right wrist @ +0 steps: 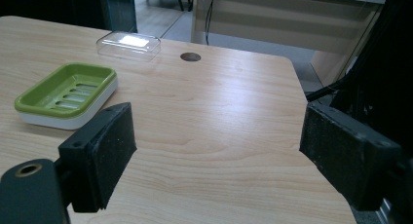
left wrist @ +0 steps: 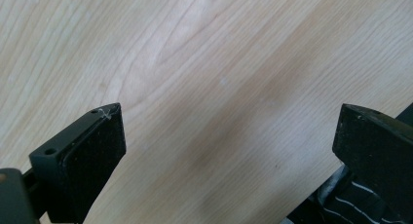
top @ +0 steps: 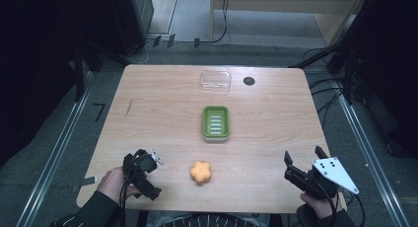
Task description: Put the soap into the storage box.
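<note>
An orange flower-shaped soap (top: 200,172) lies on the wooden table (top: 162,94) near the front edge. A green soap dish (top: 216,122) (right wrist: 65,93) sits at the table's middle. Behind it rests a clear plastic lid (top: 215,81) (right wrist: 128,45). My left gripper (top: 146,173) (left wrist: 229,141) is at the front left, pointing down at bare wood, open with nothing between its jaws. My right gripper (top: 303,160) (right wrist: 216,156) is at the front right corner, open and empty, facing the dish from a distance.
A dark round hole (top: 249,81) (right wrist: 190,57) is in the table at the back right, beside the lid. Cables and dark stands surround the table on the floor. A person's striped clothing (left wrist: 355,199) shows past the near table edge.
</note>
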A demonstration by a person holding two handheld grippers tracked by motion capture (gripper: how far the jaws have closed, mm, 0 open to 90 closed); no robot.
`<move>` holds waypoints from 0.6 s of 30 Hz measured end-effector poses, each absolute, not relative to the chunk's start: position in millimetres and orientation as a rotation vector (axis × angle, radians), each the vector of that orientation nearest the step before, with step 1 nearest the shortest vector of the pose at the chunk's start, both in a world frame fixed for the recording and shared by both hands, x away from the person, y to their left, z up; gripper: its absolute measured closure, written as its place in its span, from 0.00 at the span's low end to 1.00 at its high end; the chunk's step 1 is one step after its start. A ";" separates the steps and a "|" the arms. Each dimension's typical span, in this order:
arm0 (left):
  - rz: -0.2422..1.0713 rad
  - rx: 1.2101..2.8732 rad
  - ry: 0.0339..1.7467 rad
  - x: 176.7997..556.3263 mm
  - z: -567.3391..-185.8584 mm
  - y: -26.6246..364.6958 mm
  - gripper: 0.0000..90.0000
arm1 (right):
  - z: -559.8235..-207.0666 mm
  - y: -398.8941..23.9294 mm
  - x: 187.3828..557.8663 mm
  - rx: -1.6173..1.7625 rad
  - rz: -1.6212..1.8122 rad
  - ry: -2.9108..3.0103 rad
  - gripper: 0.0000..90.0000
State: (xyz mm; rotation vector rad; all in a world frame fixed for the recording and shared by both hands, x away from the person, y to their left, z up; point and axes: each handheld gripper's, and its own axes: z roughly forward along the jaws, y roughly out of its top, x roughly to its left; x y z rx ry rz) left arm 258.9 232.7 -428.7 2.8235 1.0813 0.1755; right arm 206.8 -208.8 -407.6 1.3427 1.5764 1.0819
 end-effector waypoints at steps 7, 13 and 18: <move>0.169 2.843 1.015 263.2 -427.2 215.4 0.00 | -407.7 -209.0 207.0 1.343 1.081 1.578 0.15; 0.163 2.874 0.960 269.1 -425.3 204.0 0.00 | -407.7 -209.1 207.0 1.343 1.080 1.578 0.15; 0.156 2.882 0.940 272.6 -423.6 194.9 0.00 | -407.8 -209.2 207.1 1.343 1.080 1.577 0.15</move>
